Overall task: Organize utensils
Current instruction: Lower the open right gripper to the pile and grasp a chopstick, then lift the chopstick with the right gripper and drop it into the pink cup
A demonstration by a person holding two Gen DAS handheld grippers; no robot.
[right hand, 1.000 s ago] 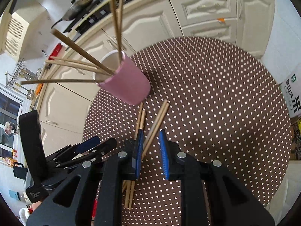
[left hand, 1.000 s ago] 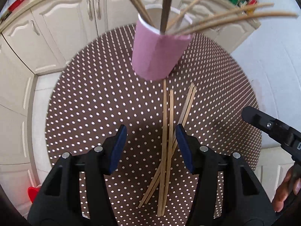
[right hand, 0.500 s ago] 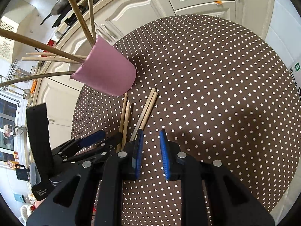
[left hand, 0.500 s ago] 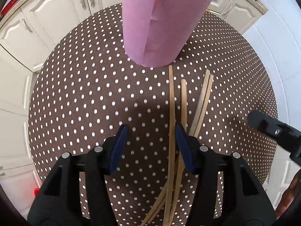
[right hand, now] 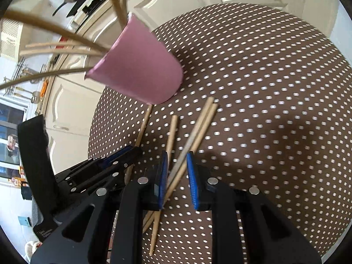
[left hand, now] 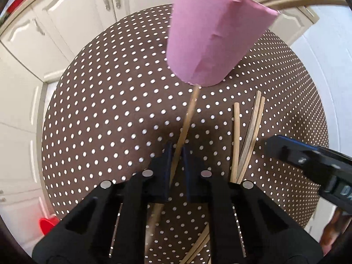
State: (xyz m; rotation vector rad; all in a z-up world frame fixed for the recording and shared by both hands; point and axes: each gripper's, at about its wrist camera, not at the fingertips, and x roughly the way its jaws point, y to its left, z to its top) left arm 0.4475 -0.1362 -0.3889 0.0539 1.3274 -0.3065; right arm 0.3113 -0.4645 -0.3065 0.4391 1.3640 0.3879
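A pink cup holding several chopsticks stands on the round brown dotted table; it also shows in the right wrist view. My left gripper is shut on one wooden chopstick whose far tip reaches the cup's base. Three more chopsticks lie to its right. My right gripper hovers low over a pair of chopsticks, its jaws a narrow gap apart around them without gripping. A single chopstick lies just left.
White kitchen cabinets surround the table at the back. A red object sits on the floor at the left. The left gripper shows in the right wrist view beside the right one.
My left gripper has closed on one chopstick and shifted left of the others. My right gripper has come lower and closer over the pair of chopsticks.
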